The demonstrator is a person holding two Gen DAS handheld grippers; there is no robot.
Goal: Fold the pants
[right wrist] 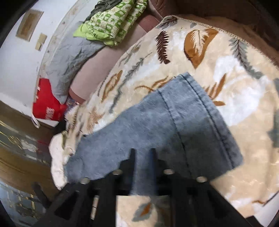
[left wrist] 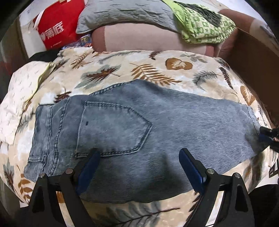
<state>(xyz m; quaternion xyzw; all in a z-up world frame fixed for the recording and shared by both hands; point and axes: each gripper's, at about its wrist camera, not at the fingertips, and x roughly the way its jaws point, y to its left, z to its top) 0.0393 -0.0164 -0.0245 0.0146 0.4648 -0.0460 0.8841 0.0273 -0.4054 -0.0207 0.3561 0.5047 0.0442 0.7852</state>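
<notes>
Grey-blue jeans (left wrist: pixel 139 122) lie folded lengthwise on a leaf-patterned blanket (left wrist: pixel 139 66), waistband at the left, back pocket up, leg end at the right. My left gripper (left wrist: pixel 139 153) hovers over the seat of the jeans, open wide, with nothing between its fingers. My right gripper (left wrist: pixel 262 135) shows at the jeans' right end. In the right wrist view the right gripper (right wrist: pixel 143 157) stands over the stitched leg end of the jeans (right wrist: pixel 157 122), its fingers a little apart, the denim lying flat under the gap; the picture is blurred there.
Behind the blanket sit a red bag (left wrist: pixel 57 26), a grey pillow (left wrist: pixel 125 14), a green patterned cloth (left wrist: pixel 200 24) and a pink cushion (left wrist: pixel 148 40). A white cloth (left wrist: pixel 17 87) lies at the blanket's left edge. A brown surface (left wrist: pixel 252 57) rises at the right.
</notes>
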